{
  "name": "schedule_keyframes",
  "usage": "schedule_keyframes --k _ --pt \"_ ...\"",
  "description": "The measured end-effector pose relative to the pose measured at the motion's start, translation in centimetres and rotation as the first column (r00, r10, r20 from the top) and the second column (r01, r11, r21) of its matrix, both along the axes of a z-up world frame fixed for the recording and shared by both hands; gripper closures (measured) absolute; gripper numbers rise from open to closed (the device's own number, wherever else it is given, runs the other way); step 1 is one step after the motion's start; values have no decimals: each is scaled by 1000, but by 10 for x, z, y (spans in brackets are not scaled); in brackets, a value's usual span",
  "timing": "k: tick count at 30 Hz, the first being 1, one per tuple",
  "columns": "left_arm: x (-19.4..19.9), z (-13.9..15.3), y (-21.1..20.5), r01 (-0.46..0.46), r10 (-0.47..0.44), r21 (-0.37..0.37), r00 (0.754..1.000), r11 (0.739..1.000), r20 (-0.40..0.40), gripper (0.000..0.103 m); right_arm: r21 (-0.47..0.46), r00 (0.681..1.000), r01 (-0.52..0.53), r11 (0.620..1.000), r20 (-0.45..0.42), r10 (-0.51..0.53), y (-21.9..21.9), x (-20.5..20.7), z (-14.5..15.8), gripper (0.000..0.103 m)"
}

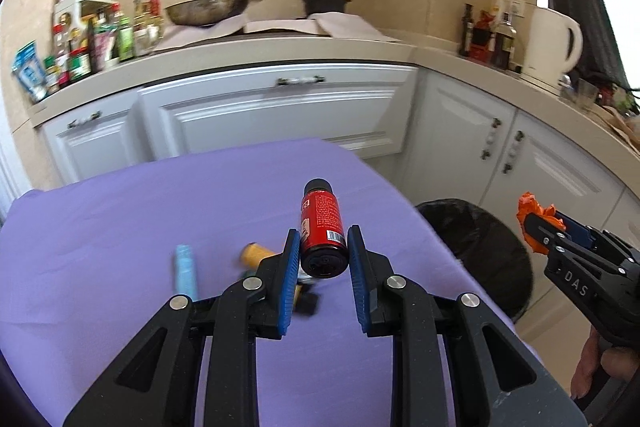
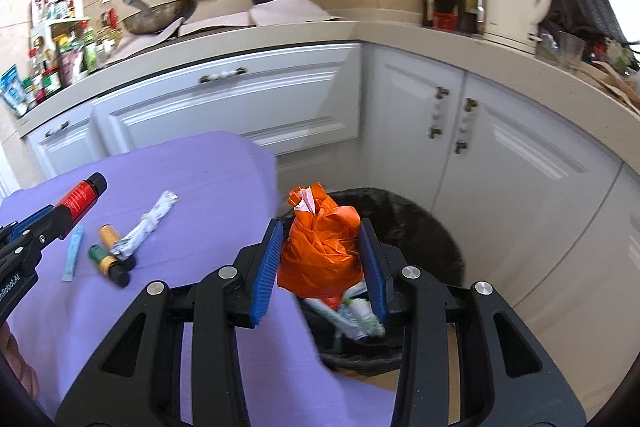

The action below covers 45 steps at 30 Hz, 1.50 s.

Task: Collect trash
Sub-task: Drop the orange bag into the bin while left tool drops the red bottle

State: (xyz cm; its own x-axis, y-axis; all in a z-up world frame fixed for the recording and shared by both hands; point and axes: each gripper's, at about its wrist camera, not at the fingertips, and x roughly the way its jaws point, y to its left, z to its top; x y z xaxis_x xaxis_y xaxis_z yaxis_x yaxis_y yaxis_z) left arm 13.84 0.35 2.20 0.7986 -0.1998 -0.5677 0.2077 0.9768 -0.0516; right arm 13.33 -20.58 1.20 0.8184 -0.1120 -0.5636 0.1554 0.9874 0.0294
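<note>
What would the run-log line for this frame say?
left gripper: shut on red bottle, over table | right gripper: shut on orange bag, above bin | on table: small bottles, wrappers

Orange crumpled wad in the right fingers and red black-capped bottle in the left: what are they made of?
Orange crumpled wad: thin plastic film, probably a bag; glossy sharp creases. Red black-capped bottle: plastic or glass, unclear; smooth printed label with barcode.

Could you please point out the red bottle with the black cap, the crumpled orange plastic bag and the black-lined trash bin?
Red bottle with black cap (image 1: 322,223), left wrist view, on its label.
Crumpled orange plastic bag (image 2: 320,247), right wrist view, mid-bundle.
Black-lined trash bin (image 2: 420,223), right wrist view, far inner liner.
</note>
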Motion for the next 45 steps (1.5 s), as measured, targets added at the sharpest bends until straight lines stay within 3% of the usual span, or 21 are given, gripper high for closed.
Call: schedule_keyframes --k 15,45 --pt "11 0 -86 146 -146 12 989 989 25 78 -6 996 92 996 21 -92 -54 1 -3 65" --pt "60 -40 -157 197 -196 97 980 976 -25 78 20 989 146 989 -20 -146 -99 35 -36 65"
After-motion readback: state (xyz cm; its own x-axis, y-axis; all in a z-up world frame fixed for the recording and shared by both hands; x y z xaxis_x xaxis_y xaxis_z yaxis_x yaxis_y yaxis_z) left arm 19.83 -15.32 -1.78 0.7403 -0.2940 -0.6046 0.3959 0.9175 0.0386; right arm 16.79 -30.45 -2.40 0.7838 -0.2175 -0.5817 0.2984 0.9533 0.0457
